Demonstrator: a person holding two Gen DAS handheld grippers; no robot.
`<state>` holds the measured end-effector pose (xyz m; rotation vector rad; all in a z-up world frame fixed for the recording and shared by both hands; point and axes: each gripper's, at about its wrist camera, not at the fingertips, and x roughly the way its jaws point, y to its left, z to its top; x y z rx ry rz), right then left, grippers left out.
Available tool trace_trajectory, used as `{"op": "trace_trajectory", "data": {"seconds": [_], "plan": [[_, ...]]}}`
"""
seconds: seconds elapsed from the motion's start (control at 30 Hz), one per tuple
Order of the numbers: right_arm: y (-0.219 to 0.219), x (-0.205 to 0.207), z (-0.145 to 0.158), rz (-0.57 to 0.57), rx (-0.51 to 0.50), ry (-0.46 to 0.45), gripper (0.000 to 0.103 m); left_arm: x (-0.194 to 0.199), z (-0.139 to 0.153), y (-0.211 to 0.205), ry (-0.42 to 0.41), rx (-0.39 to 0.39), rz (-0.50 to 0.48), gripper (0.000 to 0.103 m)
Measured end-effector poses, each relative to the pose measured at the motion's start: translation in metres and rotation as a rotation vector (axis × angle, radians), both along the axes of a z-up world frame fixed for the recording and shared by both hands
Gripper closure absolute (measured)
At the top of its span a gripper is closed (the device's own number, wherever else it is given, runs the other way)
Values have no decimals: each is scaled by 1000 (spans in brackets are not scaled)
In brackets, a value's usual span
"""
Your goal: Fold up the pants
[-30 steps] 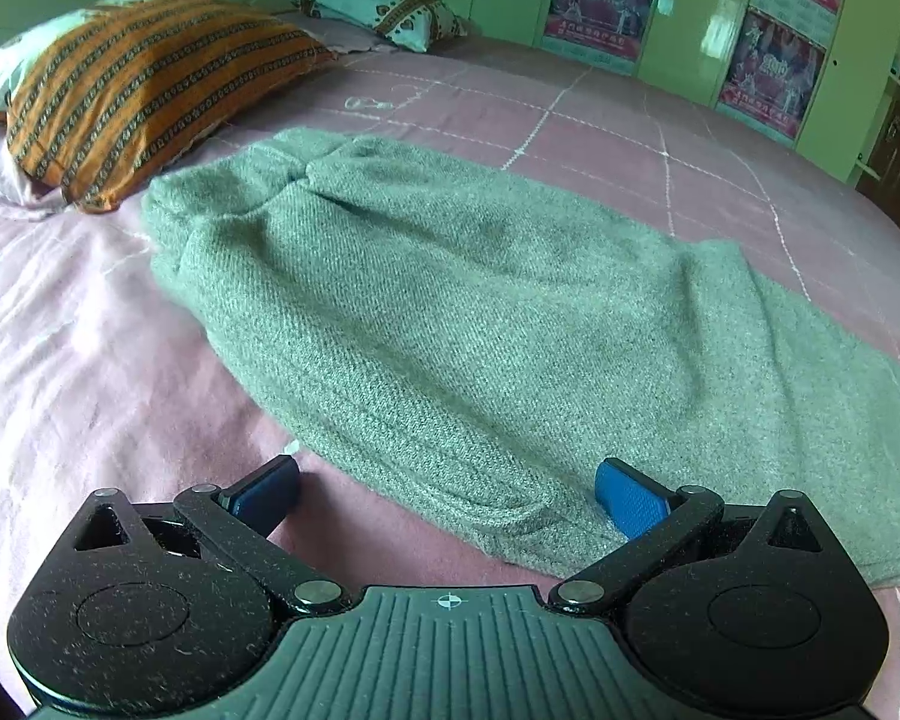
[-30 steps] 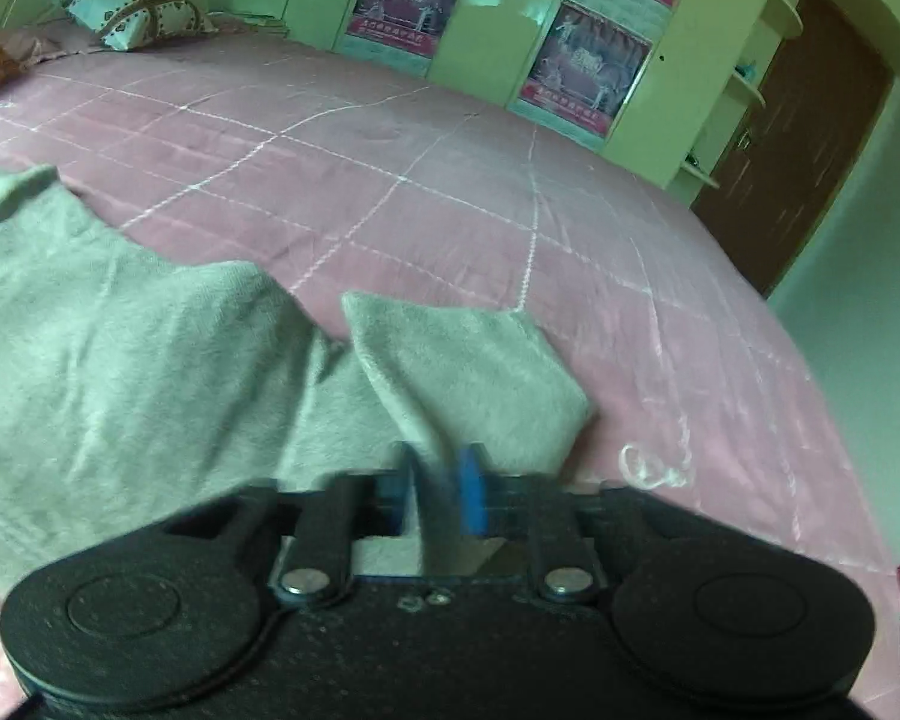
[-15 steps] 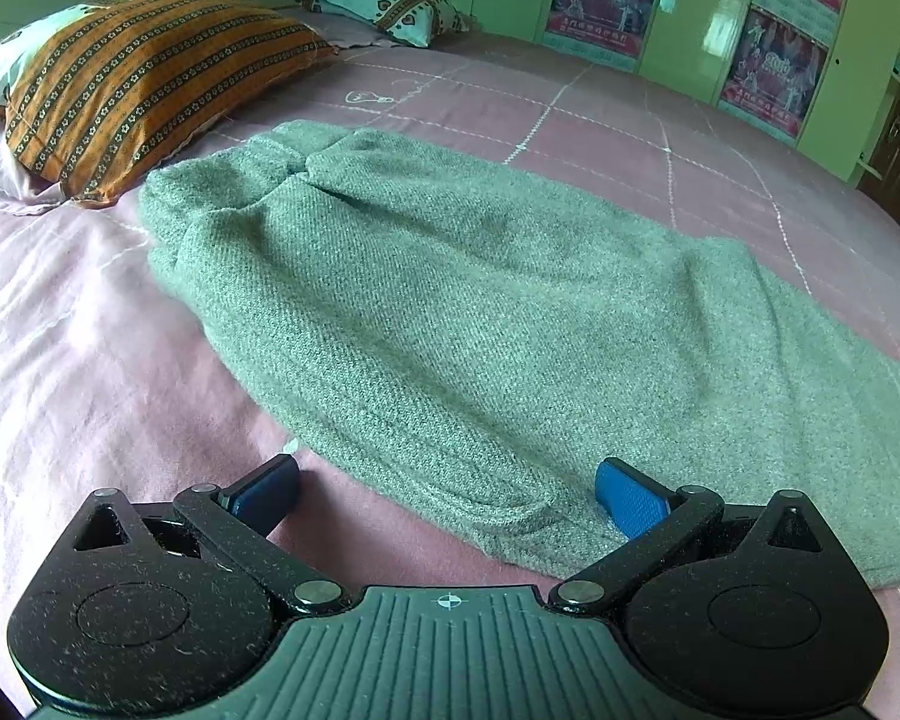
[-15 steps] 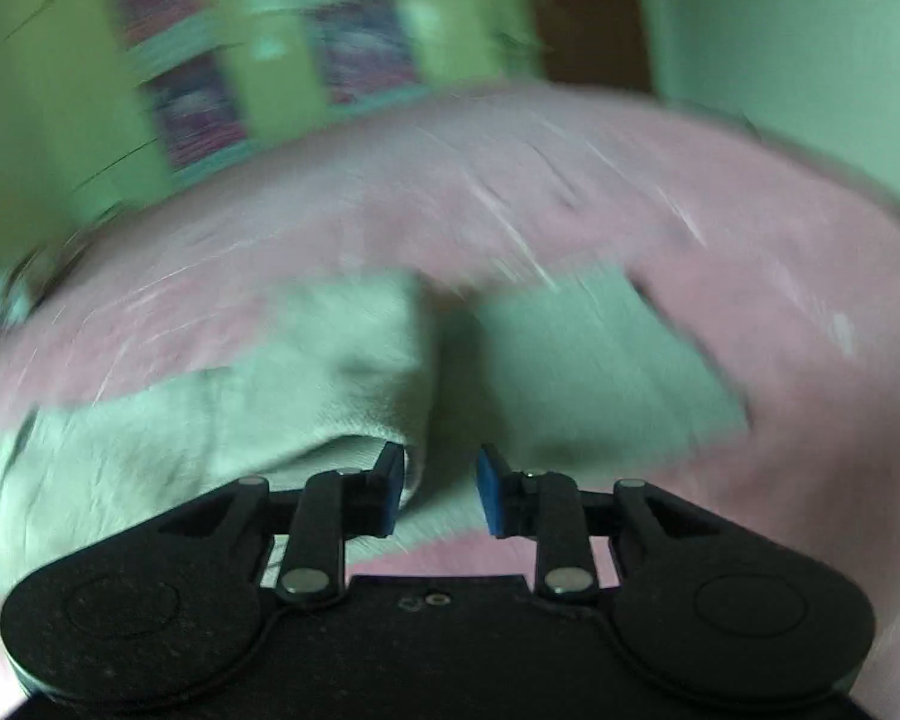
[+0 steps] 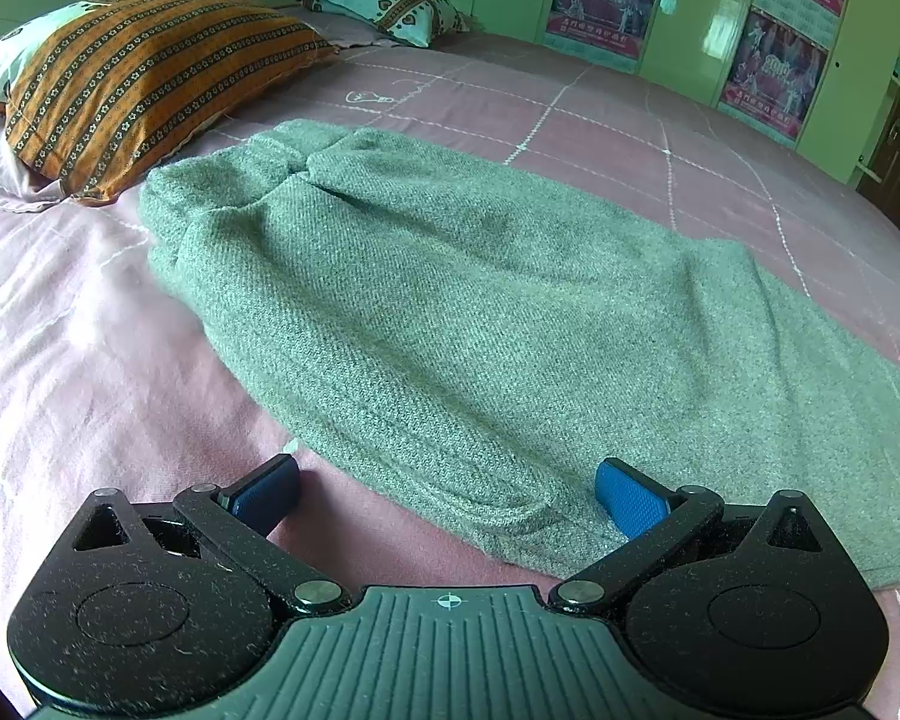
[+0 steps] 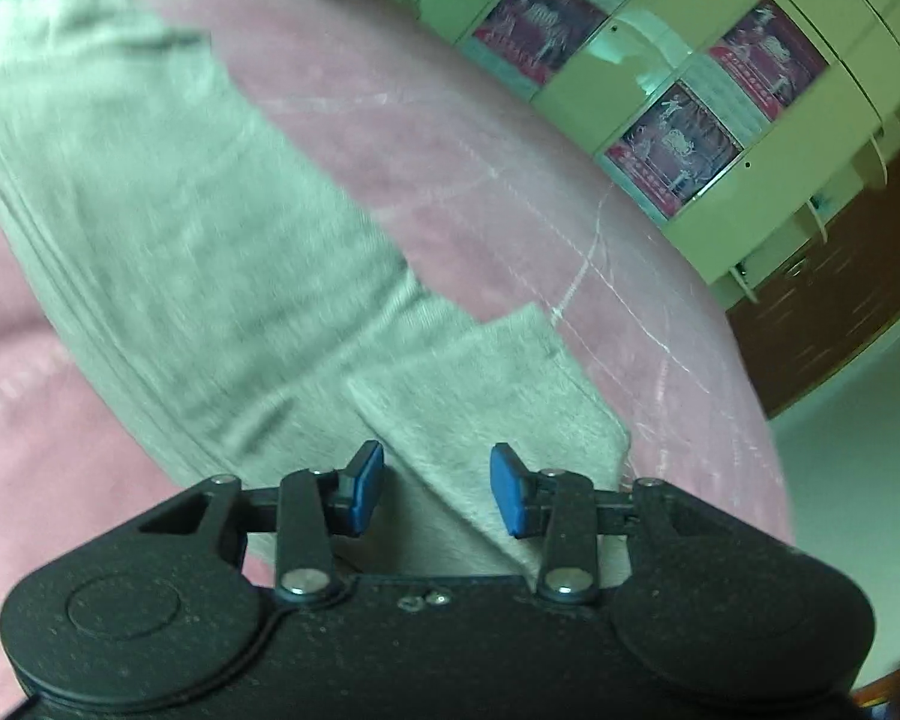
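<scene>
Pants (image 5: 480,300) stretched lengthwise across bed (image 5: 90,330); hem just ahead of right tongs (image 6: 437,489), part open, empty. Left tongs (image 5: 447,492) wide, straddling near edge.

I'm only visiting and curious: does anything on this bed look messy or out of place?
Slightly. The grey pants lie mostly flat on the pink bedsheet, but the leg end is folded over askew, and the waistband is bunched up close to the orange striped pillow.
</scene>
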<state>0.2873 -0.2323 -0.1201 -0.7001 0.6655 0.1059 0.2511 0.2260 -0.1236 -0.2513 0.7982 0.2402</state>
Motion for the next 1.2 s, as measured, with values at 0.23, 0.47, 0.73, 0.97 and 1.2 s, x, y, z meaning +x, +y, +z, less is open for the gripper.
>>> {"op": "trace_trajectory", "data": {"seconds": [0.23, 0.47, 0.73, 0.97, 1.2], "plan": [[-95, -33, 69, -327, 672, -277, 103, 0, 0, 0, 1, 1, 0, 0], [-228, -52, 5, -774, 1144, -223, 103, -1, 0, 1, 1, -3, 0, 0], [-247, -66, 5, -777, 1246, -251, 103, 0, 0, 1, 4, -3, -1, 0], [-263, -73, -17, -803, 1415, -188, 92, -1, 0, 1, 3, -3, 0, 0], [-263, -48, -24, -827, 1438, -175, 103, -2, 1, 3, -6, -16, 2, 0]]}}
